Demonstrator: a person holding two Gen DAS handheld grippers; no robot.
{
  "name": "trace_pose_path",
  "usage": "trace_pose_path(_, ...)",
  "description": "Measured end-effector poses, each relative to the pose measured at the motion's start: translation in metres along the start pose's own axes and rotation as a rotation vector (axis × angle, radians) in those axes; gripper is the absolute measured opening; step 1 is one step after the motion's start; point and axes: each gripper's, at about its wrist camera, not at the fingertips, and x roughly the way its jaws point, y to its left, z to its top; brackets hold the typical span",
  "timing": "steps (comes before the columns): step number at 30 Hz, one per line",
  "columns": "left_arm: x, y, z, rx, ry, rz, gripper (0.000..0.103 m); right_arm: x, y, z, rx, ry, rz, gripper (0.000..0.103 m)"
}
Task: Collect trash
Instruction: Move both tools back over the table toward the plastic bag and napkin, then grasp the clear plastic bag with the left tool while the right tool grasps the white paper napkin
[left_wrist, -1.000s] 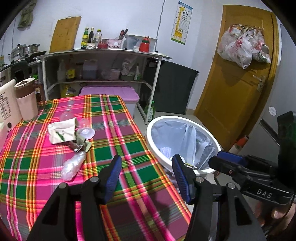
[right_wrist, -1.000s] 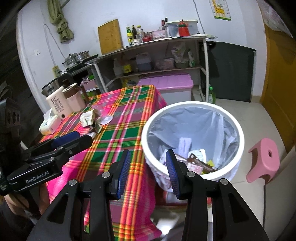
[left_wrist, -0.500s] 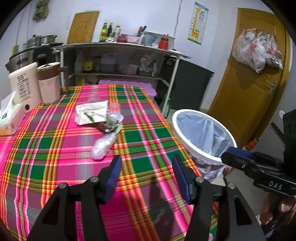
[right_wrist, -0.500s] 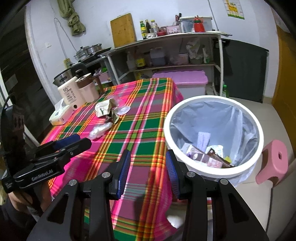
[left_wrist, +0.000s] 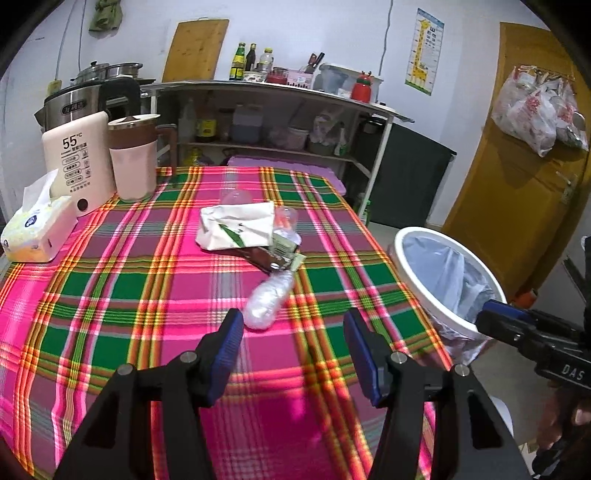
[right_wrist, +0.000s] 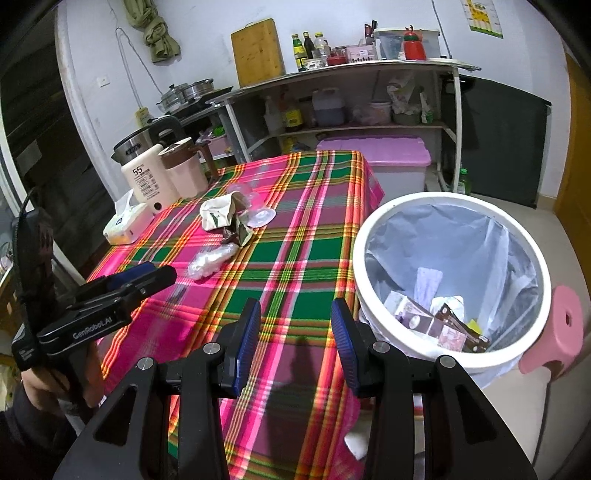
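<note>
One crumpled clear plastic bag (left_wrist: 269, 299) lies on the bench (left_wrist: 110, 280), just ahead of the left tongs (left_wrist: 293, 349) and nearest their left pad. Beyond it sits a small heap of trash: one white crumpled paper pack (left_wrist: 236, 230), one dark brown wrapper (left_wrist: 264, 258) touching its near edge, and at least two clear plastic cups (left_wrist: 286, 218) behind it; their exact number is hard to tell. The left tongs hover over the plaid cloth with jaws wide apart, holding nothing. The right tongs (right_wrist: 295, 345) also stand apart and empty, over the bench's near edge. Just right of them stands one white trash bin (right_wrist: 436, 201) with a pale liner, holding several wrappers (right_wrist: 439, 325). Far ahead and left of the left tongs are one tissue box (left_wrist: 35, 232), one white kettle base marked 55 (left_wrist: 77, 162) and one pink jug (left_wrist: 133, 157). One pink stool (right_wrist: 557, 332) sits right of the bin.
</note>
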Motion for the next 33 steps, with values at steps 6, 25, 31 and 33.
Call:
trace_pose_path(6, 0.017, 0.01, 0.005, 0.009, 0.02, 0.011, 0.058, 0.009, 0.002, 0.006, -0.008, 0.007, 0.007, 0.041)
trace_pose_path(25, 0.075, 0.006, 0.016, 0.069, 0.168, 0.019, 0.028, 0.043, 0.004, 0.022, -0.012, 0.036, 0.01, 0.041)
trace_pose_path(31, 0.058, 0.014, 0.007, 0.032, 0.15, 0.008, 0.027, 0.052, 0.011, 0.029, -0.022, 0.037, 0.032, 0.041)
trace_pose_path(33, 0.052, 0.018, 0.004, 0.023, 0.141, 0.007, 0.027, 0.055, 0.016, 0.032, -0.034, 0.036, 0.041, 0.04)
